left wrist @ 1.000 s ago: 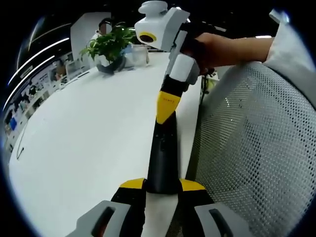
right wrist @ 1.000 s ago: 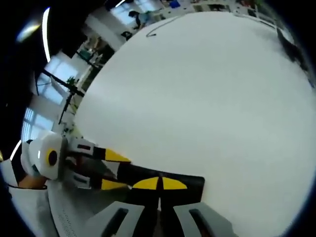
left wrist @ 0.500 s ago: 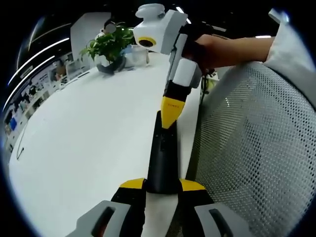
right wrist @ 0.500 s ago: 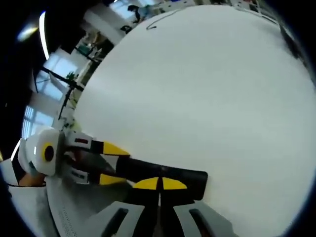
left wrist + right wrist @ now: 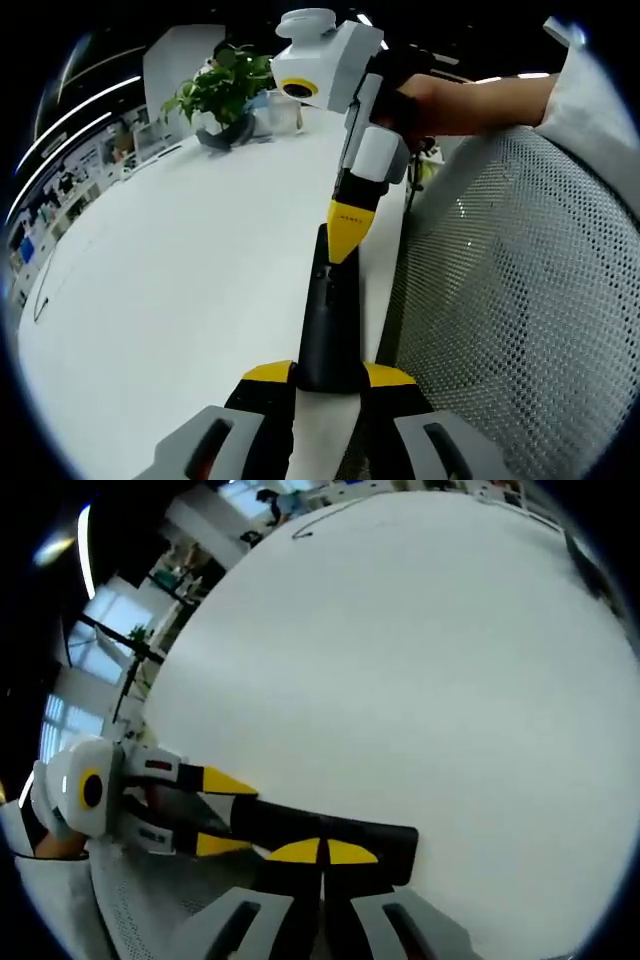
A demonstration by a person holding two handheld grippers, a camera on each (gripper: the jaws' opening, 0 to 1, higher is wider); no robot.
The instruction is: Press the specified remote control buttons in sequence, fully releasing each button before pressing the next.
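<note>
So the stuff around the action first: in the left gripper view there's a potted plant (image 5: pixel 222 92) at the far end of the white table (image 5: pixel 170 290), with a clear container (image 5: pixel 281 110) just beside it. A mesh chair back (image 5: pixel 510 300) takes up the right side, sitting right against the table edge and close to the remote. A thin dark cable (image 5: pixel 38 300) lies on the table way off to the left, well apart from everything; the same cable (image 5: pixel 320 528) shows at the far edge in the right gripper view. The person's hand (image 5: pixel 440 100) and a pale sleeve (image 5: pixel 590 110) come in from the upper right.

The black remote (image 5: pixel 330 320) lies along the table edge. The left gripper (image 5: pixel 328 378) has its yellow tips clamped on the near end of it, jaws closed in snug on both sides. The right gripper (image 5: pixel 343 228) comes down from above with its jaws pressed together into one yellow point, and that point sits on the remote's top face, partway along. Can't make out which button.

In the right gripper view, the right gripper (image 5: pixel 322 852) shows its tips touching each other over the remote (image 5: pixel 350 835), and the left gripper (image 5: pixel 222 812) grips the remote's end from the left.

Table is plain, matte white. Room behind looks like an office: ceiling light strips, shelves along the wall, bright windows.
</note>
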